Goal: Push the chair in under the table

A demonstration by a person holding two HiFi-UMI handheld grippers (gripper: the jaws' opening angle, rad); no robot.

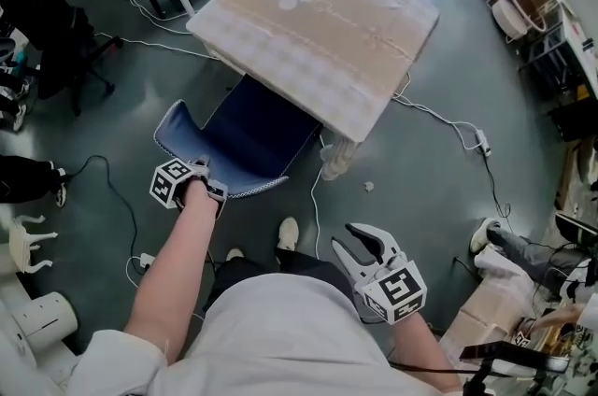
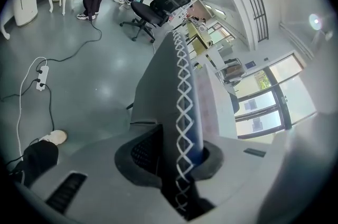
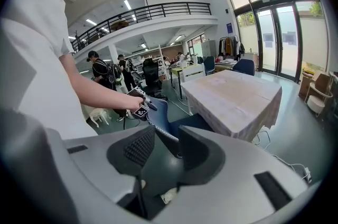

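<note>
So the blue chair point(image 1: 252, 137) sits mid-left in the head view. Its seat is partly tucked under the near edge of the table point(image 1: 318, 21), and the curved back sticks out toward the lower left. The table has a beige cloth on it and fills the upper middle of the frame.

The left gripper point(image 1: 213, 190) is on the top rim of the chair back, left of centre. Its own view shows the jaws nearly closed and pinching that rim, with the white zigzag stitching running right up between the pads.

The right gripper point(image 1: 358, 240) is at the lower right of centre, over bare floor and well apart from the chair. Its jaws are spread wide with nothing in them. In its own view you can see the chair and table through the gap, further off.

A white table leg point(image 1: 338, 156) stands just right of the seat, and a shoe point(image 1: 289, 233) shows below it. Cables point(image 1: 448, 125) trail across the floor to the right.
</note>
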